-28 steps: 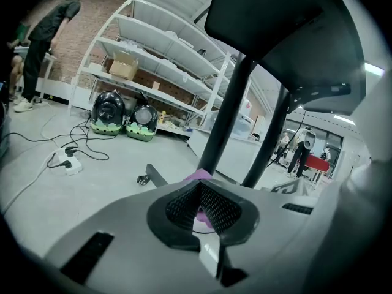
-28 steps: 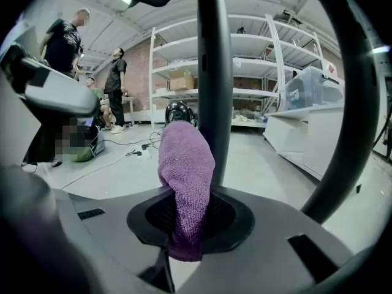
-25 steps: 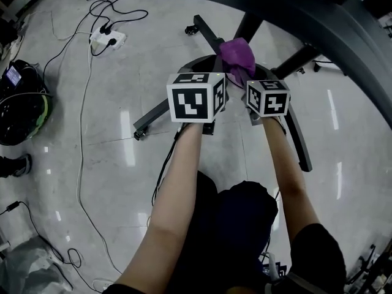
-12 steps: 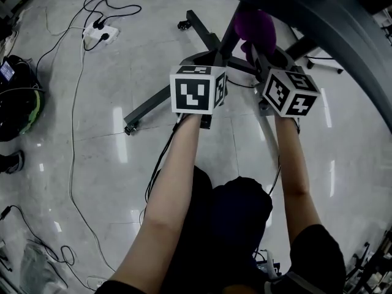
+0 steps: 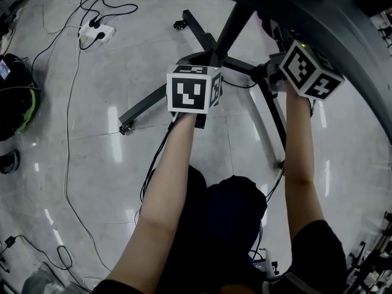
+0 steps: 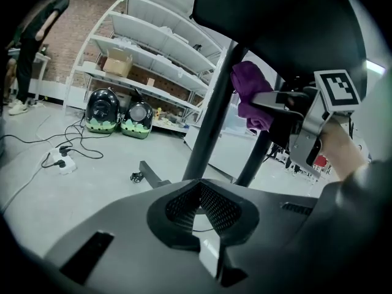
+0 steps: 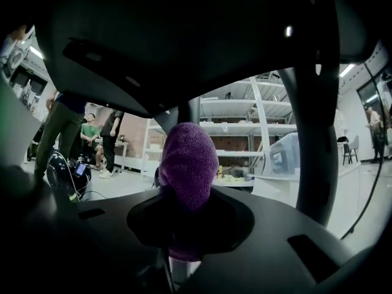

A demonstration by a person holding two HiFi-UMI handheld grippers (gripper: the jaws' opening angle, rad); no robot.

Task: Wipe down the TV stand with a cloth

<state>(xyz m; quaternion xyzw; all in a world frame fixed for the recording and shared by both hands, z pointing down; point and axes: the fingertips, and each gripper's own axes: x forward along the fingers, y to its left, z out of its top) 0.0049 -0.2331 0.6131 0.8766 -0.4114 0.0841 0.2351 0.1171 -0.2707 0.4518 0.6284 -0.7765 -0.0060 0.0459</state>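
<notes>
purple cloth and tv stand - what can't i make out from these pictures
Head view: the purple cloth is mostly hidden behind the right hand-held gripper and the dark panel overhead.
Right gripper view: the cloth covers its own contact spot, so whether it touches the TV stand pole can't be told.
Head view: the panel is cut off by the top edge.
</notes>
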